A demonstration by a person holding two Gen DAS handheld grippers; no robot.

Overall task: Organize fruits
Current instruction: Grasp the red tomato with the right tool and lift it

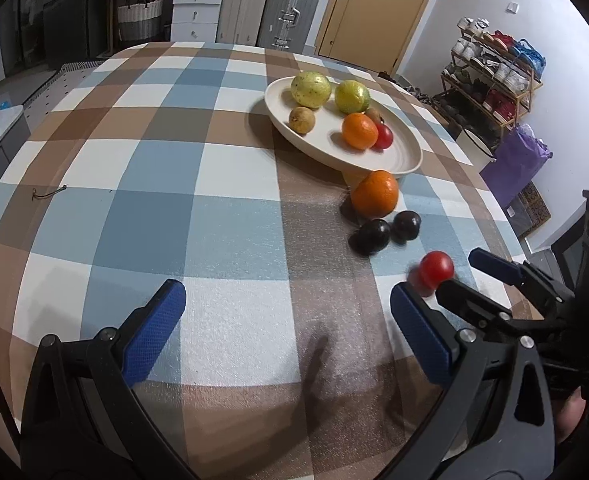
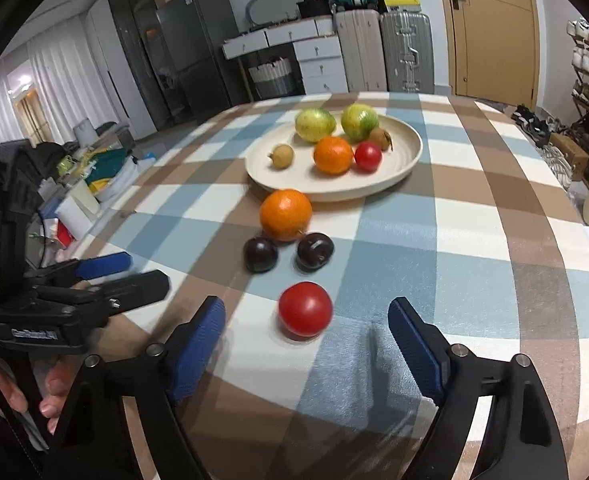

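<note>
The right gripper (image 2: 306, 344), jaws spread and empty, is lined up on the red tomato (image 2: 305, 309) lying on the checked tablecloth (image 2: 454, 240), near the cream plate (image 2: 408, 152). The left gripper (image 1: 286, 328) hangs open and empty. Next, the right one likely must straddle the tomato and close gently.

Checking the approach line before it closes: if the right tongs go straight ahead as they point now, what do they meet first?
Most likely the red tomato, which lies on the tablecloth just ahead of the open right tongs, roughly centred between them. Depth is hard to judge.

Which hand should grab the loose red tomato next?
Right, probably. The red tomato lies just ahead between the right tongs' open pads. The left tongs open over bare tablecloth, with the tomato off to their side.
</note>
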